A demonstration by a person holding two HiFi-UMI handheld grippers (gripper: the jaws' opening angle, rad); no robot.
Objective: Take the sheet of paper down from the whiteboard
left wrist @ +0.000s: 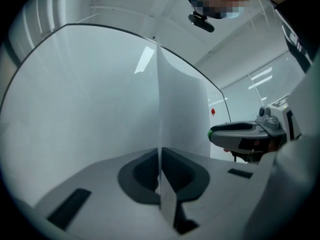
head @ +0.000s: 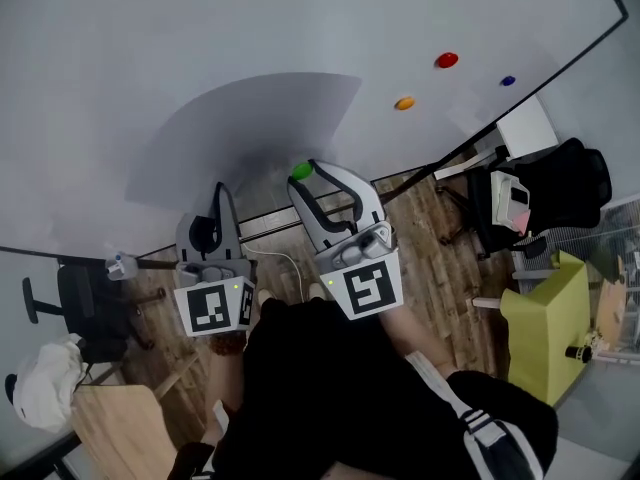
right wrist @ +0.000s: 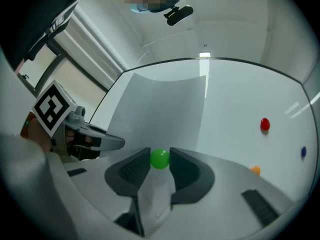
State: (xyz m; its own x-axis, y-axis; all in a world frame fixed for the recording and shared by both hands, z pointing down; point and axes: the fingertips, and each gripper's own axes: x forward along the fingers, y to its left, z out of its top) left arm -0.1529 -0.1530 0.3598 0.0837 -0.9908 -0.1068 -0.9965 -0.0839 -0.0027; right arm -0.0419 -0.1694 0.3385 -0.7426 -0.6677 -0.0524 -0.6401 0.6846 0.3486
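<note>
The whiteboard (head: pixel 150 48) fills my view, paper (head: pixel 250 128) bowing off its lower part. My left gripper (left wrist: pixel 160 156) is clamped tight on the paper's bottom edge; my right gripper (right wrist: pixel 160 160) pinches the green magnet (head: pixel 301 171) at the paper's corner. The red magnet (head: pixel 446 60) and orange magnet (head: pixel 404 103) sit well right.

Left gripper (head: pixel 221 194), jaws tight on the sheet of paper (left wrist: pixel 182 109); right gripper (head: pixel 304 175), jaws snug against a green magnet (right wrist: pixel 160 158).
</note>
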